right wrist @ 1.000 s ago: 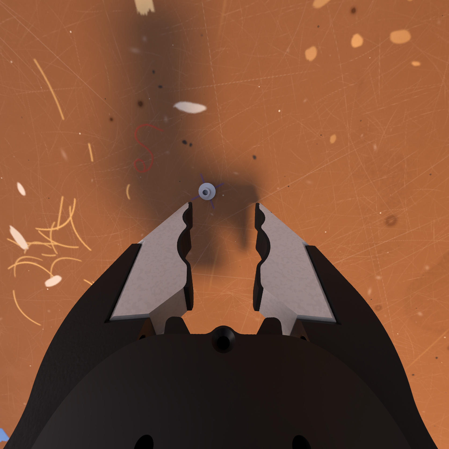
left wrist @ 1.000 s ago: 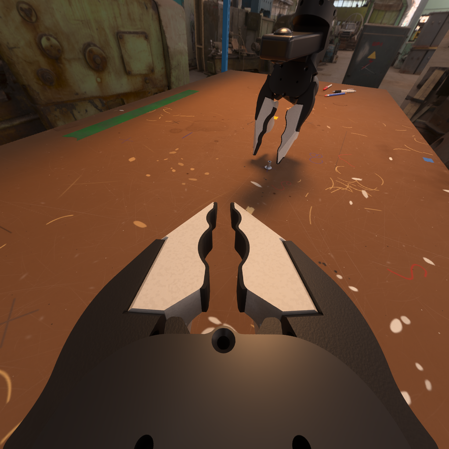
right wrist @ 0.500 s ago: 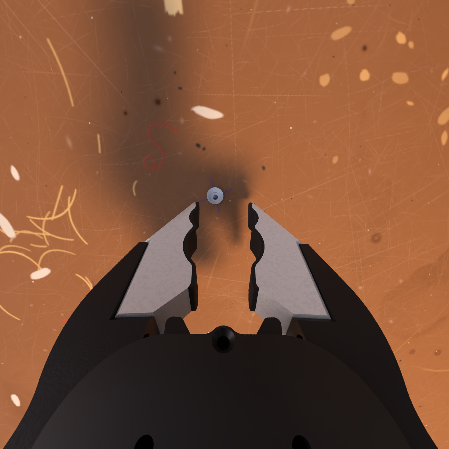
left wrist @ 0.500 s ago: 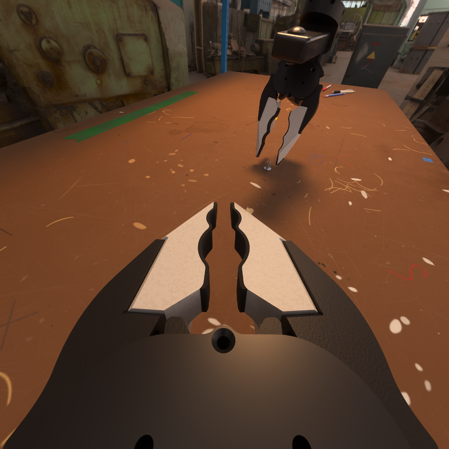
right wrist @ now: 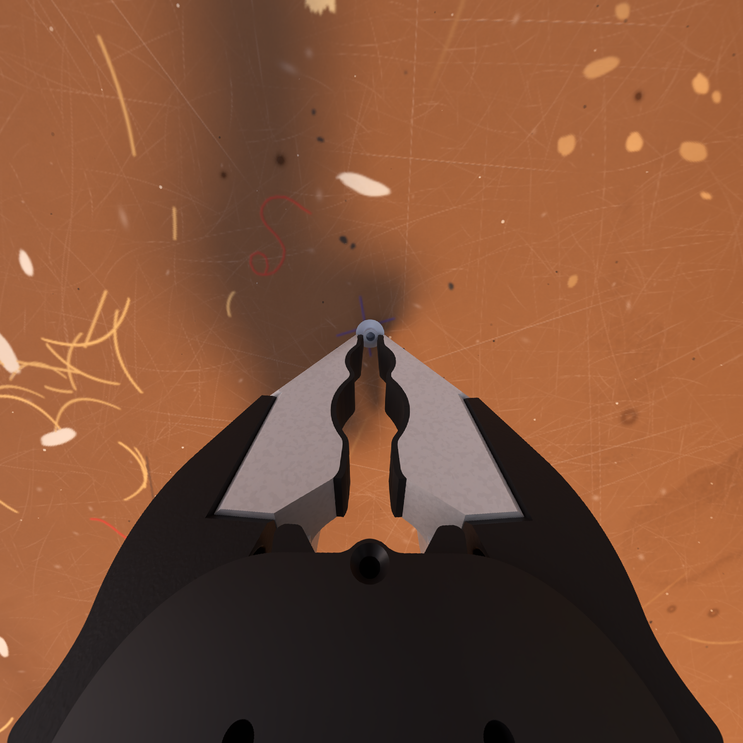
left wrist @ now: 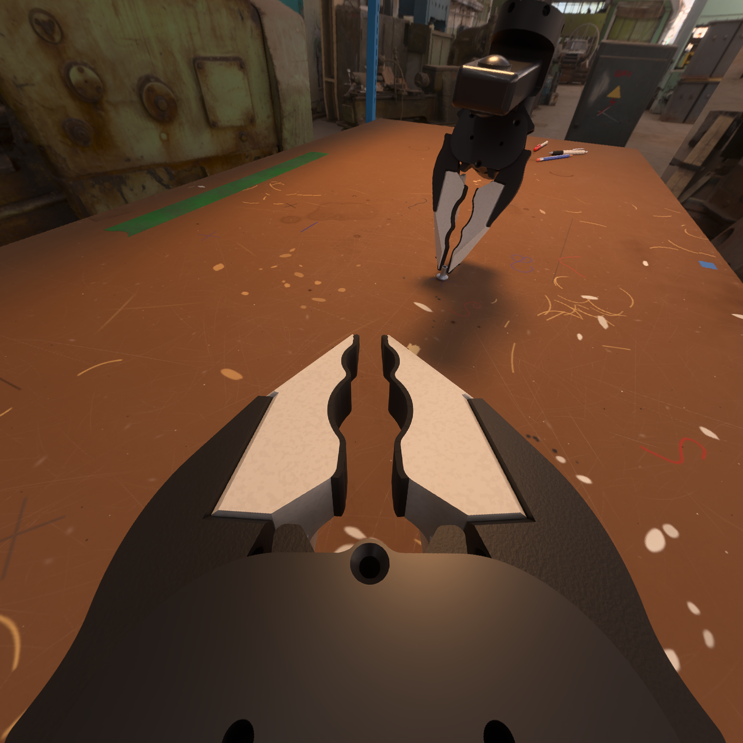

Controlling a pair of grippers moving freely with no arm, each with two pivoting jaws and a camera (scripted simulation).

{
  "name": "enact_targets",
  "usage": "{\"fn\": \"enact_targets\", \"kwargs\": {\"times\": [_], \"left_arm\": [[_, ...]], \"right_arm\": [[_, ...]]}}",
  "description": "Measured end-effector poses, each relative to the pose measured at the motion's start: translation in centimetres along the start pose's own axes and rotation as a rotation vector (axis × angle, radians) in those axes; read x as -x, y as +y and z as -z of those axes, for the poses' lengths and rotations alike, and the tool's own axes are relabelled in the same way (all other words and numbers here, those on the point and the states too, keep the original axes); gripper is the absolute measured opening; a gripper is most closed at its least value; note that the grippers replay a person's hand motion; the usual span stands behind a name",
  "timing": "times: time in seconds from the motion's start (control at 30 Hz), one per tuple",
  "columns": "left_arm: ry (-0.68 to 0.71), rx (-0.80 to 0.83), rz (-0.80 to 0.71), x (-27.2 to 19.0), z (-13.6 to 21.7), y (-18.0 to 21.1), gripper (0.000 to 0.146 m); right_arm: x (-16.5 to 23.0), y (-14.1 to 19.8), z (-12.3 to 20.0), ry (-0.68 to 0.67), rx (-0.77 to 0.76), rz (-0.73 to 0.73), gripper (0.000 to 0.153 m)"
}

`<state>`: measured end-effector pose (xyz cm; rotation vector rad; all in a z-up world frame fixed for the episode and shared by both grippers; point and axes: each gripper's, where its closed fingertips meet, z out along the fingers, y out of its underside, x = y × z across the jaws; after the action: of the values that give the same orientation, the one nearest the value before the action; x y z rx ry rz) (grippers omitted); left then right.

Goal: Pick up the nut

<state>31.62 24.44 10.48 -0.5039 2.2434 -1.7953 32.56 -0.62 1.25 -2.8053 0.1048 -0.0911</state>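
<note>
Left wrist view: low, oblique, looking along table (left wrist: 161, 321). Right wrist view: close, straight down. Shared: nut (left wrist: 442, 276) (right wrist: 370, 333) area.

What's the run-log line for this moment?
right gripper: shut on nut, nut on table | left gripper: idle, holding nothing, fingers slightly apart

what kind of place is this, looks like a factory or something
Most likely an old factory or machine shop. A big rusty green machine stands beside the scratched, paint-flecked brown table, and more machinery and a grey metal cabinet crowd the hall behind it.
</note>
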Motion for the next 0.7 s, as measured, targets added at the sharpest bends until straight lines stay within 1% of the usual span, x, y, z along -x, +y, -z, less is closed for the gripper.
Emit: {"fn": "enact_targets", "kwargs": {"times": [0.07,0.13,0.23,0.3,0.37,0.5,0.6,0.7], "left_arm": [[-0.001,0.0,0.0,0.0,0.0,0.0,0.011],[0.0,0.0,0.0,0.0,0.0,0.0,0.011],[0.0,0.0,0.001,0.0,0.0,0.0,0.011],[0.0,-0.001,0.001,0.0,0.0,0.0,0.011],[-0.001,-0.001,0.001,0.1,0.0,0.0,0.011],[-0.002,-0.003,0.001,0.1,0.1,0.0,0.011],[-0.001,-0.004,0.001,0.1,0.1,0.0,0.011],[-0.004,-0.005,0.0,0.1,0.3,-0.1,0.01]], "right_arm": [[-0.2,-0.2,0.4,0.01,-0.013,-0.004,0.007],[-0.2,-1.0,1.1,0.007,-0.057,-0.007,0.007],[-0.1,-3.6,2.9,0.006,-0.166,-0.002,0.007],[-0.2,-6.3,4.6,0.021,-0.266,0.005,0.007],[-0.3,-9.8,6.8,0.028,-0.394,0.004,0.007],[0.3,-17.1,10.8,-0.017,-0.656,0.003,0.007],[0.8,-21.6,12.4,-0.047,-0.781,0.0,0.007],[0.6,-24.5,12.7,-0.048,-0.842,-0.015,0.007]]}}
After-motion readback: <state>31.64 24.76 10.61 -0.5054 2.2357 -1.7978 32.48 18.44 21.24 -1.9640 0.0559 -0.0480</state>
